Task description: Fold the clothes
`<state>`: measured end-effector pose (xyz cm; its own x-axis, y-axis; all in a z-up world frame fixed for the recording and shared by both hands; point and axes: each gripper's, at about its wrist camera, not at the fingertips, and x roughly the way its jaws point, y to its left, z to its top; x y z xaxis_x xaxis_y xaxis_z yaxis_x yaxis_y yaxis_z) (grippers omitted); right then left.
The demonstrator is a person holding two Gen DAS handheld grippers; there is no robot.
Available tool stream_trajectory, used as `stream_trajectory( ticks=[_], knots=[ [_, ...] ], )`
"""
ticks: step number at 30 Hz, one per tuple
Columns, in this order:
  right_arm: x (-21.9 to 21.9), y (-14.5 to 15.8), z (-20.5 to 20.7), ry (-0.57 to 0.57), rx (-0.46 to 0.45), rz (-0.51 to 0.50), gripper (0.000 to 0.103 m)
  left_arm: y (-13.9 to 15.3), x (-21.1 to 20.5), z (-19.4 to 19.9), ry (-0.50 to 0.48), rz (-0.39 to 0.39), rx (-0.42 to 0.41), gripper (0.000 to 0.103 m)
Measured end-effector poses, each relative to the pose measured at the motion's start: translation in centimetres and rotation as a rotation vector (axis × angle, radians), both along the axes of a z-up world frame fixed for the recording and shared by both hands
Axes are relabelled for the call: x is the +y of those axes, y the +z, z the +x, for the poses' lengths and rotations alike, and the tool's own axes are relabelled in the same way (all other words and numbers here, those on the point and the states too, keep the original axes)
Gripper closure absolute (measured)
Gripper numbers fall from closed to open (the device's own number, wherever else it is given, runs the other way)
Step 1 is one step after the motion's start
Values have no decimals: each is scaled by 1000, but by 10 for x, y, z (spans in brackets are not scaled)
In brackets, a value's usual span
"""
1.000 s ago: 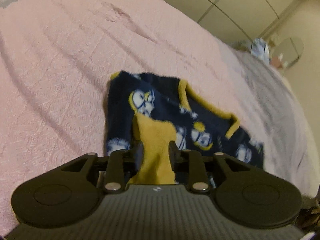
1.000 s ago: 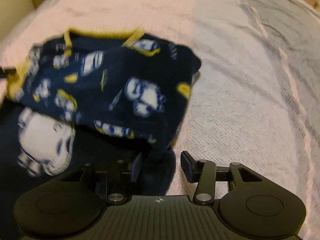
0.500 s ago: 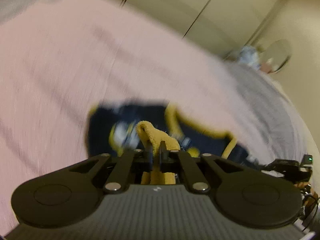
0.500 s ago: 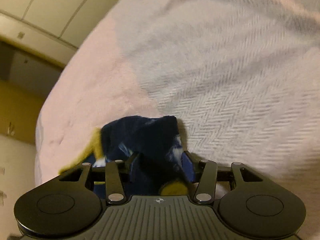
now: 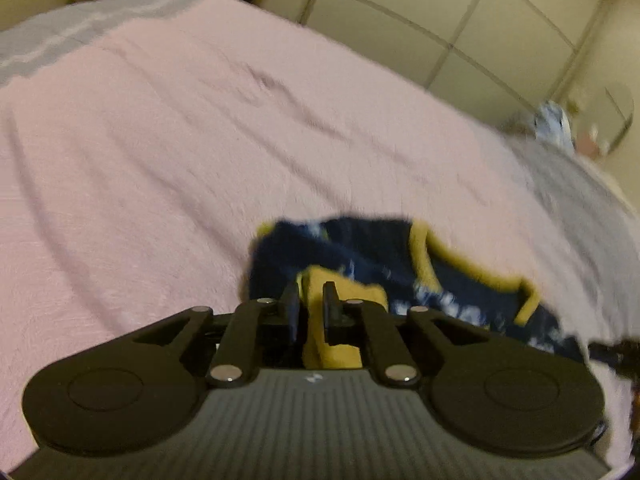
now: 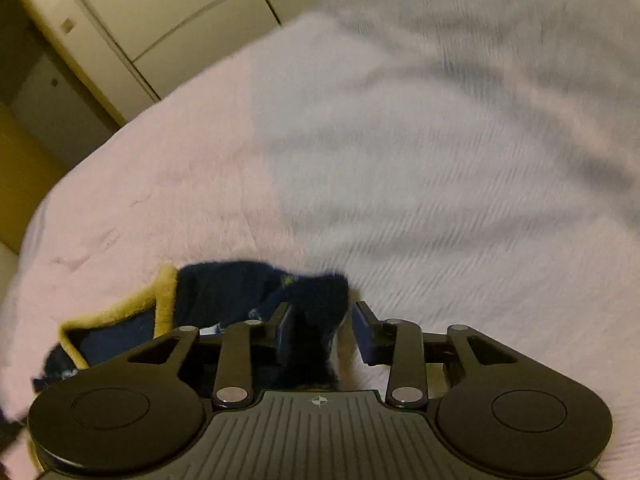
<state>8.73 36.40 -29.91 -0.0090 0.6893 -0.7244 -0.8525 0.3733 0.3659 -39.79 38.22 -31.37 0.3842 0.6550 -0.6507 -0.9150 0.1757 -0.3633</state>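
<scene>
A navy fleece garment (image 5: 360,248) with white-and-yellow prints and yellow trim lies bunched on the pink bedspread (image 5: 160,160), just ahead of both grippers. My left gripper (image 5: 311,300) is shut on a yellow part of the garment (image 5: 316,344), which fills the narrow gap between the fingers. In the right wrist view the garment (image 6: 224,292) shows a yellow-edged opening at the left. My right gripper (image 6: 320,320) stands open around a navy fold. The fold touches the left finger, and a sliver of gap shows beside the right finger (image 6: 366,332). Both views are motion-blurred.
The bed's cover turns from pink to grey (image 6: 440,160) on the right side. Cream wardrobe doors (image 5: 460,20) stand beyond the far edge of the bed. A blue-and-white bundle (image 5: 554,124) sits at the bed's far right corner, next to a round mirror (image 5: 618,112).
The left gripper shut on the yellow part and pulled back, bunching the garment. The right gripper swung from looking down on the spread garment to facing across the bed, a navy fold now between its fingers.
</scene>
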Motion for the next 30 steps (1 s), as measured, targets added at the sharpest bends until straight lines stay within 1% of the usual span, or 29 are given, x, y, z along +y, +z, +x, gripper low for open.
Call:
stream_trajectory(
  ticks=[2, 3, 4, 5, 6, 7, 8, 9, 11, 13, 14, 15, 17, 19, 20, 21, 22, 23, 25, 27, 29, 30],
  knots=[
    [-20, 17, -12, 66, -71, 23, 66, 13, -17, 2, -22, 28, -11, 96],
    [-28, 21, -21, 107, -92, 28, 66, 20, -26, 4, -34, 42, -17, 96],
    [-36, 25, -31, 150, -109, 31, 66, 22, -34, 7, -70, 39, -25, 96],
    [-43, 23, -40, 193, -117, 21, 66, 19, -36, 13, -112, 21, -18, 94],
    [-49, 20, -49, 237, -121, 6, 66, 10, -36, 20, -146, -12, 9, 91],
    [-51, 11, -57, 272, -133, -29, 66, -2, -35, 25, -166, -63, 42, 91],
    [-49, -2, -63, 284, -153, -79, 66, -15, -33, 25, -157, -110, 71, 91],
    [-47, -11, -63, 256, -153, -124, 66, -29, -31, 25, -146, -157, 100, 98],
    [-47, -24, -60, 177, -139, -211, 66, -24, -38, 20, -109, -172, 68, 99],
    [-59, -7, -58, 128, -107, -168, 66, -1, -56, 20, -110, -128, 109, 97],
    [-66, 4, -61, 123, -115, -141, 66, 10, -65, 21, -111, -105, 130, 91],
    [-73, 14, -66, 133, -131, -118, 66, 17, -74, 21, -117, -100, 158, 82],
    [-81, 17, -81, 184, -141, -124, 64, 15, -83, 23, -147, -121, 195, 81],
    [-79, 1, -91, 201, -151, -189, 62, 0, -81, 25, -157, -192, 233, 81],
    [-79, -9, -94, 201, -155, -229, 62, -7, -80, 22, -148, -242, 252, 82],
    [-82, -7, -96, 189, -157, -241, 62, -9, -80, 23, -131, -290, 283, 84],
    [-86, -1, -99, 174, -160, -244, 62, -6, -83, 23, -132, -306, 303, 83],
    [-91, 4, -101, 159, -163, -247, 62, 3, -91, 21, -146, -286, 318, 83],
    [-107, 25, -107, 143, -124, -226, 62, 18, -108, 20, -165, -274, 360, 82],
    [-131, 41, -119, 124, -96, -279, 61, 34, -130, 16, -186, -308, 379, 81],
    [-158, 53, -135, 106, -77, -343, 61, 51, -151, 12, -206, -345, 397, 79],
    [-172, 58, -145, 99, -73, -376, 61, 60, -160, 10, -214, -349, 402, 78]
  ],
)
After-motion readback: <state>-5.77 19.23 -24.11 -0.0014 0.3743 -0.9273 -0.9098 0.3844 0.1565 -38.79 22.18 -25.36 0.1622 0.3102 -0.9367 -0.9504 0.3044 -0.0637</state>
